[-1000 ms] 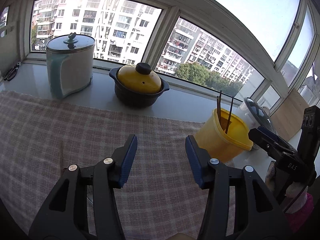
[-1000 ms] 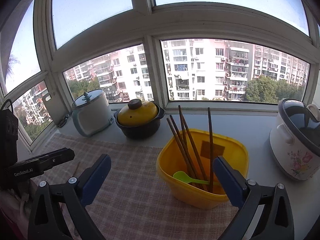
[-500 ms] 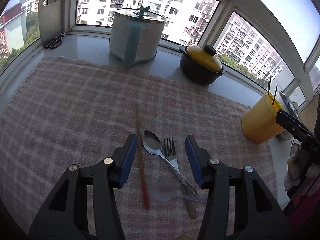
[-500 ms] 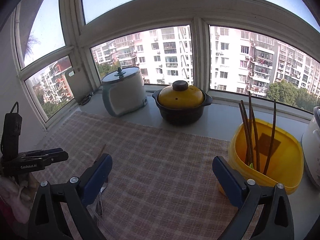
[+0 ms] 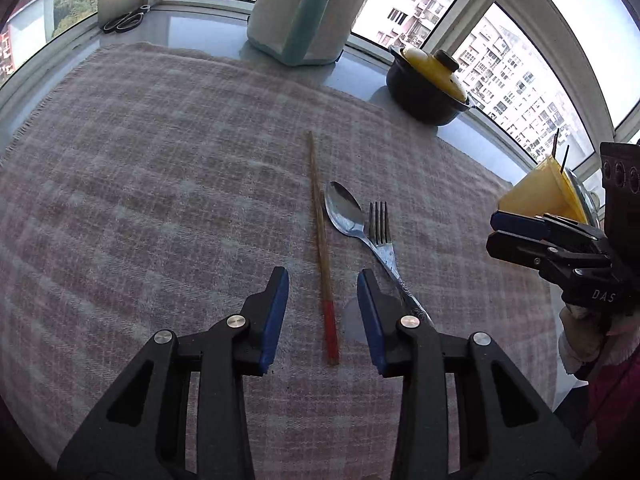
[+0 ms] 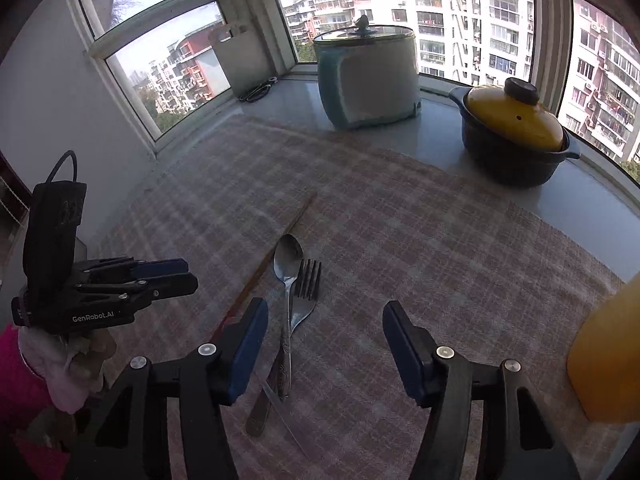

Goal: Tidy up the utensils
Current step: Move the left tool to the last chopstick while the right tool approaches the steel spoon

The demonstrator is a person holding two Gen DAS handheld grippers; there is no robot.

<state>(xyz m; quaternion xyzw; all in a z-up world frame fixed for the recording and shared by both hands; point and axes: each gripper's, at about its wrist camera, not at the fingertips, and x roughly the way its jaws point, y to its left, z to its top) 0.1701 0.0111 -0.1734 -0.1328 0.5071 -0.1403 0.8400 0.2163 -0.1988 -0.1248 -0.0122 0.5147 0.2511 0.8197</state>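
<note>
A wooden chopstick (image 5: 320, 236) with a red end lies on the checked cloth (image 5: 160, 184), with a metal spoon (image 5: 344, 210) and a metal fork (image 5: 380, 226) just right of it. A clear plastic spoon (image 5: 352, 320) lies across their handles. My left gripper (image 5: 323, 278) is open and empty, its fingers either side of the chopstick's red end, above the cloth. My right gripper (image 6: 325, 312) is open and empty, over the cloth right of the spoon (image 6: 289, 260) and fork (image 6: 306, 286). The yellow tub (image 5: 540, 194) holds chopsticks at the right.
A white and teal cooker (image 5: 304, 12) and a dark pot with a yellow lid (image 5: 430, 84) stand on the sill behind the cloth. Scissors (image 5: 124, 20) lie at the far left corner. The yellow tub also shows at the right edge (image 6: 608, 352).
Both grippers have swung left and tilted down from the yellow tub toward the utensils on the cloth. The left gripper has come closer, straddling the chopstick's red end. Both stay open.
</note>
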